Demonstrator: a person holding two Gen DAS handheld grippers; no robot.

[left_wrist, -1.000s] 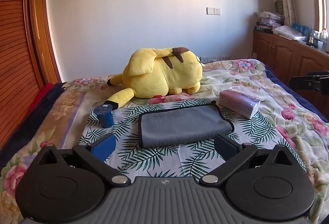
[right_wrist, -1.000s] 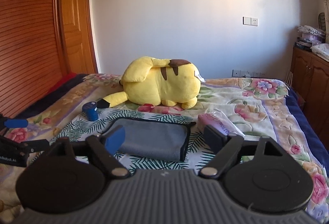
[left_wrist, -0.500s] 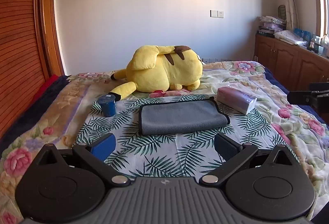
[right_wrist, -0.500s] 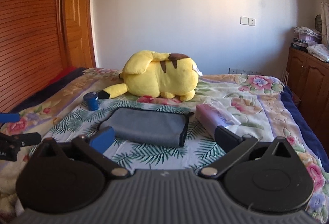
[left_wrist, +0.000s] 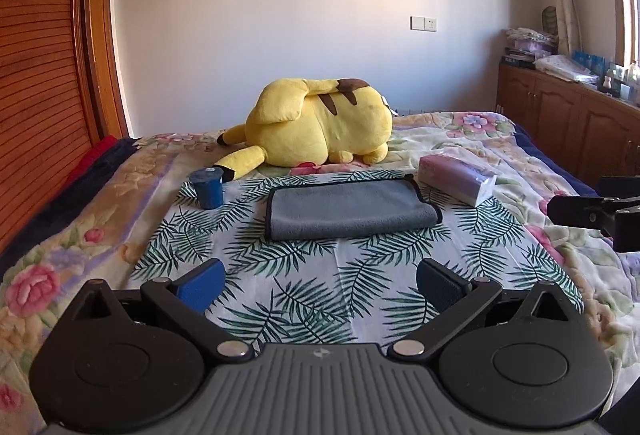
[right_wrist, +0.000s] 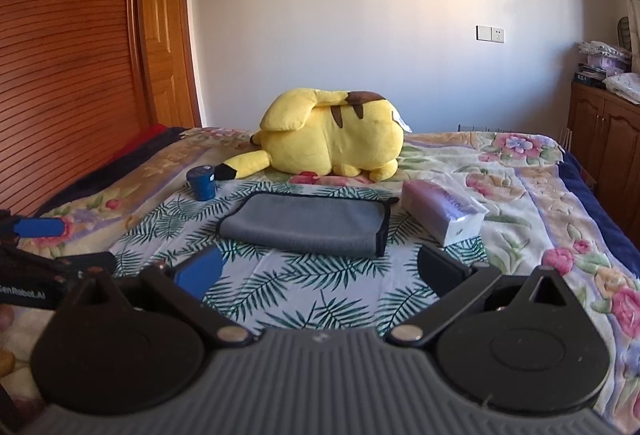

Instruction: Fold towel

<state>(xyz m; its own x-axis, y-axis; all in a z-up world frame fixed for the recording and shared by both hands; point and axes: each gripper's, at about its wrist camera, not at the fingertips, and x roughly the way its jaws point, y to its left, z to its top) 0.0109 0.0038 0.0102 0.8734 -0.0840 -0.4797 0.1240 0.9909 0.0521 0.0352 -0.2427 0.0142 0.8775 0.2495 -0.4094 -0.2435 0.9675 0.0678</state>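
Note:
A grey towel [left_wrist: 348,209] with dark trim lies folded into a flat rectangle on the leaf-print bed sheet [left_wrist: 320,275]; it also shows in the right wrist view [right_wrist: 308,223]. My left gripper [left_wrist: 320,283] is open and empty, well short of the towel's near edge. My right gripper [right_wrist: 320,269] is open and empty, just short of the towel's near edge. The right gripper's fingers [left_wrist: 576,211] show at the right edge of the left wrist view. The left gripper's fingers [right_wrist: 40,227] show at the left edge of the right wrist view.
A yellow plush toy [left_wrist: 320,127] lies behind the towel. A small blue cup [left_wrist: 207,187] stands to the towel's left. A pink tissue pack [left_wrist: 456,181] lies to its right. A wooden wardrobe [left_wrist: 36,75] is at left, wooden cabinets [left_wrist: 560,123] at right.
Both grippers have pulled back from the towel and risen a little, so the towel looks farther away. Both stay open. The towel has not moved.

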